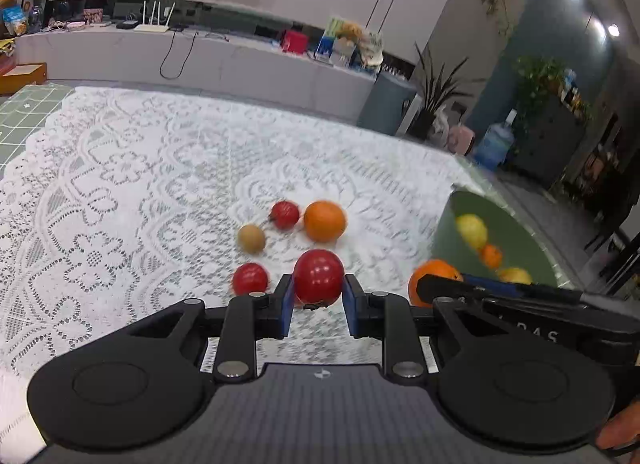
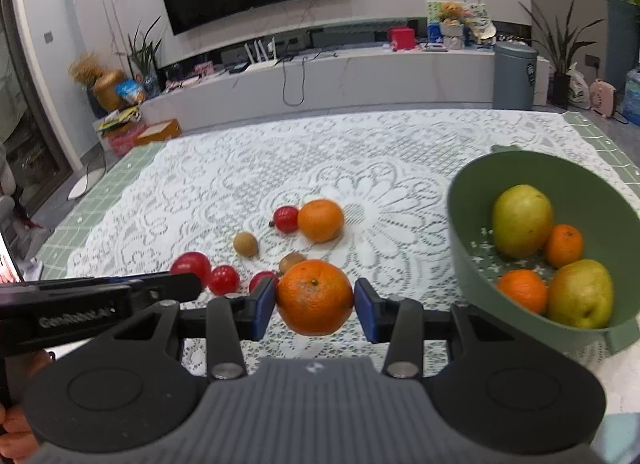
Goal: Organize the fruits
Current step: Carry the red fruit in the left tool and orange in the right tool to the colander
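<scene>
Blue-padded jaws of your left gripper (image 1: 319, 290) clamp red tomato (image 1: 319, 276), lifted above lace-covered surface (image 1: 120, 183). Your right gripper (image 2: 315, 300) pinches orange (image 2: 315, 296) squarely between its pads, just left of green bowl (image 2: 464, 223) holding pears and small oranges. Loose orange (image 2: 321, 220), kiwis, tomatoes lie beyond.

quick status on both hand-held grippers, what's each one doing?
Left hand-held gripper: closed on a red fruit.
Right hand-held gripper: closed on an orange.
</scene>
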{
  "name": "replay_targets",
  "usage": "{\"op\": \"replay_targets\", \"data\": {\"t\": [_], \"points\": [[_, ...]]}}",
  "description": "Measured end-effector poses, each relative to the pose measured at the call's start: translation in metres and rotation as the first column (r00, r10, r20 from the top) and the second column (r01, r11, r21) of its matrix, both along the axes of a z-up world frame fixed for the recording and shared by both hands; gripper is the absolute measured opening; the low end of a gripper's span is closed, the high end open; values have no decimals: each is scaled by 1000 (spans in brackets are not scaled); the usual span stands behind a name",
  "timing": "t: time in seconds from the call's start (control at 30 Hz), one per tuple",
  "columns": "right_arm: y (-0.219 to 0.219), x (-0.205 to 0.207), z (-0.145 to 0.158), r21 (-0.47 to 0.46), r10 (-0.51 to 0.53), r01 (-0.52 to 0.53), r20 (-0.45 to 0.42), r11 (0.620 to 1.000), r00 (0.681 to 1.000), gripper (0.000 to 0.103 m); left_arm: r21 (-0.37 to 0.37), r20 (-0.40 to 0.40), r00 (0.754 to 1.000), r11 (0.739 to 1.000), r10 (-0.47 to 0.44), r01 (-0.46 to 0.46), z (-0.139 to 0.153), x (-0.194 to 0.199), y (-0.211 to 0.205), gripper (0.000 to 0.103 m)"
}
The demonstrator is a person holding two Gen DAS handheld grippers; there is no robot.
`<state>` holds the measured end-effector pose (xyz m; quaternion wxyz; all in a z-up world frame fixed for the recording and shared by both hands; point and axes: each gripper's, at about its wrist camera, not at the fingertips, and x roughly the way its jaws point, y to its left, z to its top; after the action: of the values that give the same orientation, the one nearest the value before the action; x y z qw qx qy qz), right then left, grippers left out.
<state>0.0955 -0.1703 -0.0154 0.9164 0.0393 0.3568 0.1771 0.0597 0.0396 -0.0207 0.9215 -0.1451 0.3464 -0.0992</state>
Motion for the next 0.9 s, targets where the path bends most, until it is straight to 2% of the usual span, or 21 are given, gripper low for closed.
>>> {"op": "replay_targets", "data": {"t": [0.2,0.5,0.7,0.9], "points": [[-25,-10,20,31,-51,50,32,998,998,41,6,30,999,1000,-25,24,23,-9,-20,28],[-79,-16,49,73,-135,131,50,989,990,41,15,69,992,994,-110,109,52,-4,-63,28],[-119,-14,58,41,-190,187,66,981,980,41,39,74,979,982,-190,187,61,9,-102,28],[-144,-5,57,-23,-199,200,62,979,978,41,67,52,962,962,-267,263,57,26,-137,28]]}}
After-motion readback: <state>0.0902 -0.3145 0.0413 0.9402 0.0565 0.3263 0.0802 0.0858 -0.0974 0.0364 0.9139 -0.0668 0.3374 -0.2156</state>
